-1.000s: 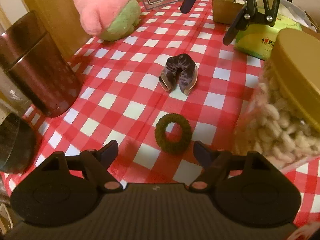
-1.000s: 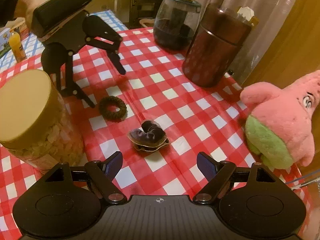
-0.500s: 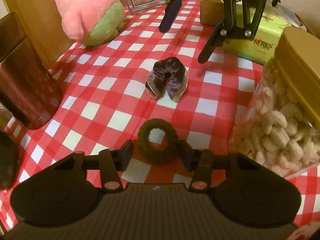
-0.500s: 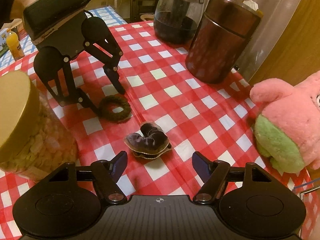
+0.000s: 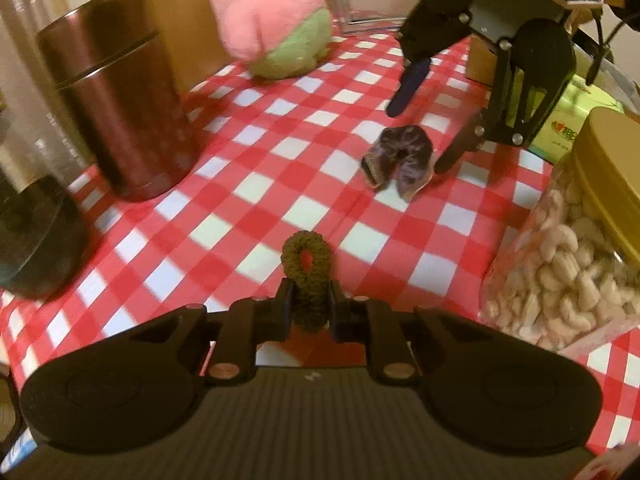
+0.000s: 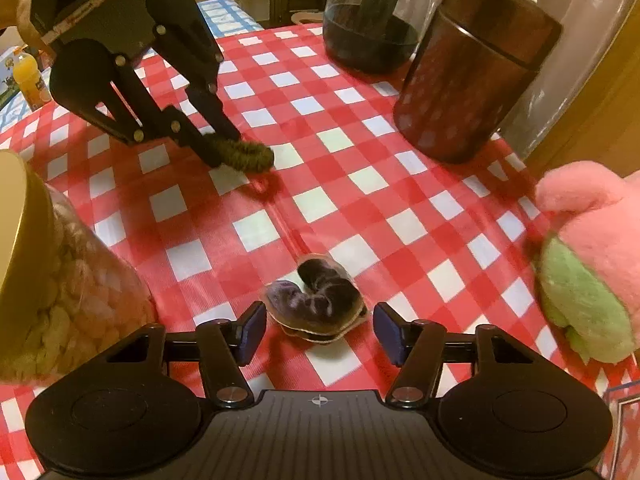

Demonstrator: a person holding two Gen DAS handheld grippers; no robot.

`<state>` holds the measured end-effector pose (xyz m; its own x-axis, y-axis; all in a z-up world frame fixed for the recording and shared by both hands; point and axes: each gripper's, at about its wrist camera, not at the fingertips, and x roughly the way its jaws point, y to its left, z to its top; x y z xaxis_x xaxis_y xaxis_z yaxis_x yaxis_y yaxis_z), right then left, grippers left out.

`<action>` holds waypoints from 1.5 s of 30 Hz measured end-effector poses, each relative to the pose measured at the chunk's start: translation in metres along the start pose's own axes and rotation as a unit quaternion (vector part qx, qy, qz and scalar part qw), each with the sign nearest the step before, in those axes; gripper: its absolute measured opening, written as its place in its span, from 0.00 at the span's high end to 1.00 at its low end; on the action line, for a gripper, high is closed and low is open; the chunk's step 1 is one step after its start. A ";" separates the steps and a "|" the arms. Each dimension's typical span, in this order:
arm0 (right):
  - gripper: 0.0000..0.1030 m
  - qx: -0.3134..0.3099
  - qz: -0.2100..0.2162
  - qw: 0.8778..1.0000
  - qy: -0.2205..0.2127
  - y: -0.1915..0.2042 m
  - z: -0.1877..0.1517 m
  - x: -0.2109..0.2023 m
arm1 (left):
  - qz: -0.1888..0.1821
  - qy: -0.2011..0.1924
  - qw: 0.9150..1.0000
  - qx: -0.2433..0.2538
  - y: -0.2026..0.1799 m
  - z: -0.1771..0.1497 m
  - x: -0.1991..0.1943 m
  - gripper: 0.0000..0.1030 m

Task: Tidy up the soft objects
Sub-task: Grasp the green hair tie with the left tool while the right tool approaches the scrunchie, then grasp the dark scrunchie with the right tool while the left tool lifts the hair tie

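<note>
left hand-held gripper (image 5: 309, 307) is pinched tight on the green scrunchie (image 5: 306, 276), squashed narrow btwn its fingers, lifted just off the red-checked worktop (image 5: 256, 184). right hand-held gripper (image 6: 320, 330) stands wide open w/ the purple scrunchie (image 6: 316, 300) lying on the worktop btwn its 2 fingers, not touching either. pink plush (image 6: 592, 256) sits well off to its right, nut jar (image 6: 44, 280) to its left, brown canister (image 6: 472, 68) ahead-right.

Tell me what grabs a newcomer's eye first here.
The left tool pinches a green scrunchie squashed narrow over the red checked cloth. The right tool stands open around a dark velvet scrunchie. A pink plush sits at the far edge.
</note>
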<state>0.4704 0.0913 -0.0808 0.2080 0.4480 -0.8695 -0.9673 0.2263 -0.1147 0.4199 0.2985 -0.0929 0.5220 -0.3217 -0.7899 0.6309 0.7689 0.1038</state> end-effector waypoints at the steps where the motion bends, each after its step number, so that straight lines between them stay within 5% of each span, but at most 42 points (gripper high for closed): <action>1: 0.53 -0.001 0.000 1.000 0.004 0.001 0.001 0.002 | 0.004 0.001 1.000 -0.004 0.001 -0.002 -0.003 0.85; 5: 0.80 -0.007 -0.002 1.000 0.010 0.006 0.003 0.005 | 0.015 0.003 1.000 -0.022 0.004 -0.007 -0.009 0.85; 8: 0.84 -0.003 -0.010 1.000 0.009 0.007 0.004 0.001 | 0.020 0.006 0.999 -0.024 0.001 -0.010 -0.014 0.85; 19: 0.85 0.071 -0.077 0.994 0.006 -0.002 -0.002 -0.050 | 0.068 0.006 0.994 -0.082 0.001 -0.009 -0.039 0.85; 29: 0.85 0.154 -0.124 0.980 0.000 0.034 -0.031 -0.139 | 0.112 -0.002 0.981 -0.159 -0.019 0.005 -0.098 0.85; 45: 0.85 0.280 -0.137 0.947 -0.077 0.145 -0.093 -0.263 | 0.173 -0.013 0.956 -0.237 -0.136 -0.003 -0.215 0.85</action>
<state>0.2623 -0.0744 0.0869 0.5005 0.4175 -0.7584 -0.6538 0.7565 -0.0151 0.2205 0.2647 0.0609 0.6712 -0.0113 -0.7412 0.0900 0.9937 0.0664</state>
